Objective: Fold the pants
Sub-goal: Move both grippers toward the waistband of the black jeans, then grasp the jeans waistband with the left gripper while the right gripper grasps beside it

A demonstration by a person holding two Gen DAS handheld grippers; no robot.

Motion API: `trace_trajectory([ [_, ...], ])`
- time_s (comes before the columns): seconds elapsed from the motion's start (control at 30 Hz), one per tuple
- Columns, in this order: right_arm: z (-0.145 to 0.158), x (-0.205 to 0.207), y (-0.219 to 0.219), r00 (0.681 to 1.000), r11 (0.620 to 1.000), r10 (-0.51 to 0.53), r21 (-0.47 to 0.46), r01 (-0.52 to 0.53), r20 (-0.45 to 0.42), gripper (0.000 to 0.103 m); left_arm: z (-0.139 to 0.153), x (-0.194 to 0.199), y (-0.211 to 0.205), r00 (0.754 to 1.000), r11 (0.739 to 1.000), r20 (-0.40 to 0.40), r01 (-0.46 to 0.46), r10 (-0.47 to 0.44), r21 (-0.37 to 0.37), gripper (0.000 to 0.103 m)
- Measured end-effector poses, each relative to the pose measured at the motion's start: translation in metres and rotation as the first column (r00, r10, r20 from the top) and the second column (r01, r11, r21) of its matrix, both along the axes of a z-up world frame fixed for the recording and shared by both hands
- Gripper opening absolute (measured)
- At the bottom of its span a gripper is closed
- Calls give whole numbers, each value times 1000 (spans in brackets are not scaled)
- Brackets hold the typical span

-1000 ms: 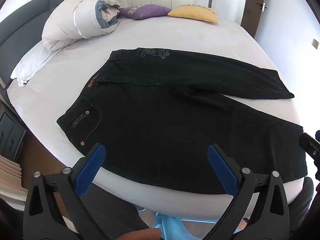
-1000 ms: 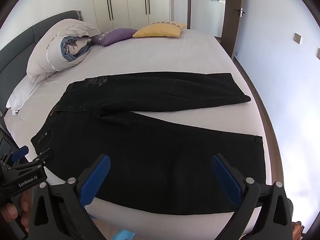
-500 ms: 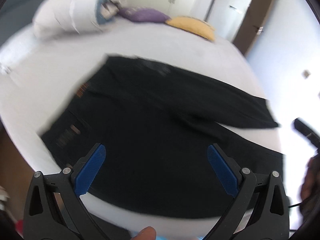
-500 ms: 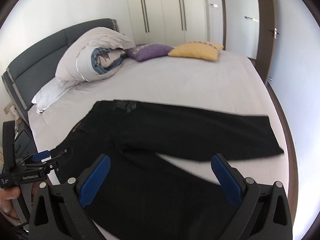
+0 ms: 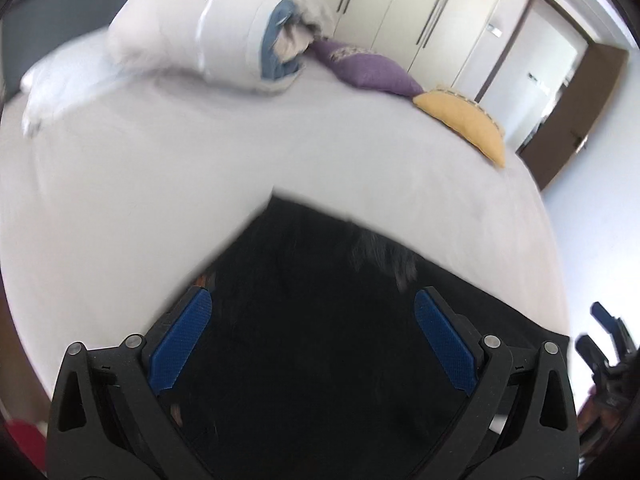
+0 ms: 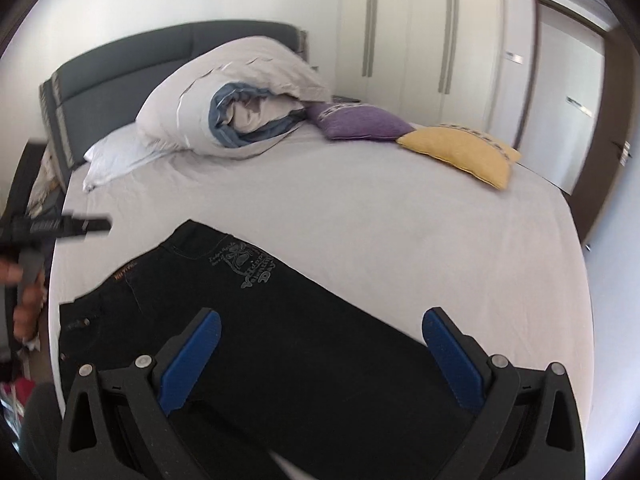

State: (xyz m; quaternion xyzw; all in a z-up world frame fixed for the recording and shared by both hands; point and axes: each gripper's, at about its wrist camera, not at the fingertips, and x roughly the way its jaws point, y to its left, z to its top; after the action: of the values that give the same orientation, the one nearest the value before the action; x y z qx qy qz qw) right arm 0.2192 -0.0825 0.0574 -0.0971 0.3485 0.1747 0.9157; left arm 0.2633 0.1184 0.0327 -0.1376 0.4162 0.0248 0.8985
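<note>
Black pants [image 6: 288,320] lie flat on the white bed [image 6: 360,216], waistband to the left, a grey printed design on the far back pocket. In the left wrist view the pants [image 5: 320,320] are blurred and fill the space between the fingers. My left gripper [image 5: 312,328] is open and empty, low over the waist area. My right gripper [image 6: 320,344] is open and empty, over the far leg. The left gripper also shows at the left edge of the right wrist view [image 6: 60,224].
A rolled white and blue duvet [image 6: 236,104] and white pillow [image 6: 116,156] lie at the head of the bed. A purple cushion [image 6: 360,122] and yellow cushion [image 6: 460,152] lie beside them. Dark headboard [image 6: 140,64], wardrobes and door stand behind.
Both grippers have moved forward and down toward the pants, so the pants now fill the lower part of each view. Both stay open and empty.
</note>
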Motion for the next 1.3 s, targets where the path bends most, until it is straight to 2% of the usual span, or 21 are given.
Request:
trace_trajectory([
  [0.1,-15,32,2,997,996,77,-49,-78,-29,103,-2,51,-11,997,995,5,83,-83,47,103],
  [0.17,-26,49,1,992,992,107,-58,-111,-64,103,-4,90,-19,985,981,10,170,-172,96,102],
  [0.2,-34,63,-1,988,990,124,-52,-129,-96,103,-13,108,-20,979,973,-4,204,-204,111,102],
  [0.23,-40,73,-3,981,988,143,-31,-148,-129,103,-18,126,-23,959,955,-17,284,-284,87,100],
  [0.3,-51,91,-9,961,980,200,34,-197,-193,100,-33,150,-27,929,921,-77,370,-363,126,84],
  [0.33,-57,100,-9,948,973,233,59,-225,-217,97,-41,153,-29,904,893,-97,427,-417,141,74],
  [0.37,-60,105,-9,940,968,250,65,-241,-232,96,-50,163,-37,872,847,-140,490,-470,206,71],
  [0.43,-70,121,-6,920,957,290,55,-286,-264,89,-69,168,-52,822,775,-205,569,-530,275,66],
  [0.47,-72,126,-4,912,952,305,56,-301,-275,85,-80,176,-58,789,728,-251,614,-561,304,61],
  [0.5,-78,135,-2,897,945,326,65,-322,-300,78,-90,181,-61,764,694,-284,645,-579,321,57],
  [0.53,-83,142,0,882,939,341,80,-333,-325,72,-101,185,-65,732,655,-316,681,-604,327,47],
  [0.57,-87,149,2,869,935,354,98,-341,-345,70,-108,189,-67,694,616,-348,720,-630,321,43],
  [0.6,-92,156,5,859,931,363,111,-347,-361,69,-115,190,-68,670,588,-368,742,-644,321,42],
  [0.73,-111,176,21,820,913,403,116,-392,-406,67,-131,196,-73,574,512,-411,818,-708,261,41],
  [0.83,-126,184,32,795,901,422,108,-420,-435,62,-142,200,-75,531,478,-434,846,-727,235,41],
  [0.93,-137,191,39,779,897,425,99,-430,-461,59,-153,219,-80,509,467,-463,858,-725,212,41],
  [1.07,-149,198,46,768,897,415,79,-434,-489,51,-161,228,-84,513,478,-465,855,-722,200,41],
  [1.1,-152,198,48,762,896,414,73,-438,-498,46,-162,224,-84,512,477,-464,856,-723,200,40],
  [1.2,-156,199,55,759,895,406,52,-443,-509,39,-166,216,-80,507,470,-471,859,-722,203,37],
  [1.27,-155,200,56,762,896,403,47,-442,-507,27,-162,217,-82,510,473,-473,857,-718,205,36],
  [1.3,-155,201,57,767,898,396,38,-439,-505,15,-161,211,-82,511,474,-473,856,-718,205,35],
])
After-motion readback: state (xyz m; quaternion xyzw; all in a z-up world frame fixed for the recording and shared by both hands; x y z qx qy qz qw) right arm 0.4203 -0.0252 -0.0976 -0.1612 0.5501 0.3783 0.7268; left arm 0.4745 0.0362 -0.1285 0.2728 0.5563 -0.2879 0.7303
